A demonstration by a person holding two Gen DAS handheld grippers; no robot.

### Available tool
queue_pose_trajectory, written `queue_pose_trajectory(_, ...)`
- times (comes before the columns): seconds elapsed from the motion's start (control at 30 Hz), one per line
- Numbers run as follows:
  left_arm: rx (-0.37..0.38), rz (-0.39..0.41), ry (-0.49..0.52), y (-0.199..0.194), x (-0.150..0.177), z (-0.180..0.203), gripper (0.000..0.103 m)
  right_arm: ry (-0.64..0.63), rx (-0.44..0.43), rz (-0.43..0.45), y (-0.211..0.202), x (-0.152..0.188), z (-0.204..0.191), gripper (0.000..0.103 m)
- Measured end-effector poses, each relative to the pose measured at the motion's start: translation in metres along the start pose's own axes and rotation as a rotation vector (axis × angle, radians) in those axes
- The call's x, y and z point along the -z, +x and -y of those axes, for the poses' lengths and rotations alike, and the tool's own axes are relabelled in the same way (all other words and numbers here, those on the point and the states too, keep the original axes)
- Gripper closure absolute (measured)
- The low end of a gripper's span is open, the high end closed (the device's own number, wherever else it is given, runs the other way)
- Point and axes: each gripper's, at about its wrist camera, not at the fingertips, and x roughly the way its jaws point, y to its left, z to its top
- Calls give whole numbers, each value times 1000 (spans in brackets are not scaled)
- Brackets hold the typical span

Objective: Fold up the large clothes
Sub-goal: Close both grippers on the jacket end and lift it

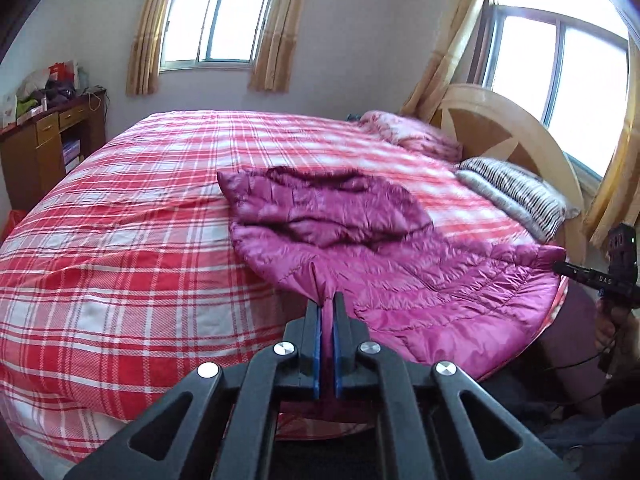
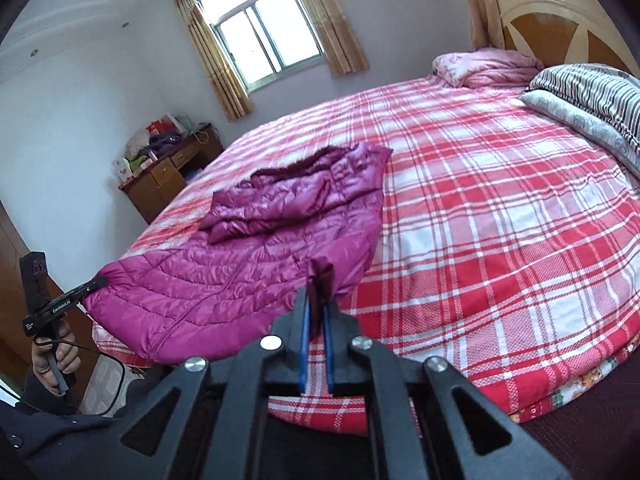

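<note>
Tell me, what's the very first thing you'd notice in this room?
The shiny magenta puffer coat grabs the eye, spread at the near edge of the bed with its top part folded back over itself. Under it lies the big red-and-white plaid bedspread, covering the whole bed. The left gripper and right gripper each have their fingers pinched on the coat's near hem.

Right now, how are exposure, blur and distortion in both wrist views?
Left wrist view: windows blown out, bed bowed by fisheye, jacket hood smeared. Right wrist view: window overexposed, horizon tilted, jacket sharper, dark vignette in the corners.
</note>
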Motion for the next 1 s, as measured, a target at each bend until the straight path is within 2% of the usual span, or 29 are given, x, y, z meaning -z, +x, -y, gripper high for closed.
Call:
queue_pose_trajectory(0.17, 42, 55, -12, -36, -19, 3, 100, -87, -40, 133, -38, -20, -31, 100)
queue_pose_trajectory(0.27, 25, 66, 10, -39, -21, 4, 100, -101, -49, 161, -40, -31, -37, 100)
queue_pose_trajectory(0.33, 24, 44, -22, -29, -20, -4, 100, -108, -27, 130, -24, -33, -34, 100)
queue_pose_trajectory(0.43, 7, -16, -54, -10, -11, -15, 100, -64, 4, -18, 13, -26, -18, 99)
queue_pose_trajectory(0.47, 2, -26, -58, -7, -8, -18, 100, -44, 20, -53, 22, -20, -11, 89)
queue_pose_trajectory(0.5, 2, -33, -65, -5, -5, -20, 100, -33, 39, -91, 30, -14, -6, 75)
queue_pose_trajectory(0.53, 1, -36, -68, -5, -2, -21, 100, -18, 52, -138, 38, -6, -1, 26)
queue_pose_trajectory(0.57, -1, -36, -72, -4, -2, -23, 100, 4, 48, -160, 43, 1, 4, 1)
queue_pose_trajectory(0.63, 6, -29, -79, -7, -1, -25, 100, 16, 47, -211, 51, 14, 9, 5)
queue_pose_trajectory(0.67, 8, -25, -82, -7, 0, -26, 100, 16, 55, -248, 55, 20, 9, 14)
queue_pose_trajectory(0.73, 7, -25, -83, -7, 0, -26, 100, 37, 53, -343, 69, 34, 11, 22)
queue_pose_trajectory(0.9, 2, -40, -97, -7, 9, -35, 100, 74, 42, -546, 88, 69, 10, 23)
queue_pose_trajectory(1.0, 4, -57, -100, -3, 18, -40, 100, 108, 65, -634, 90, 90, 15, 25)
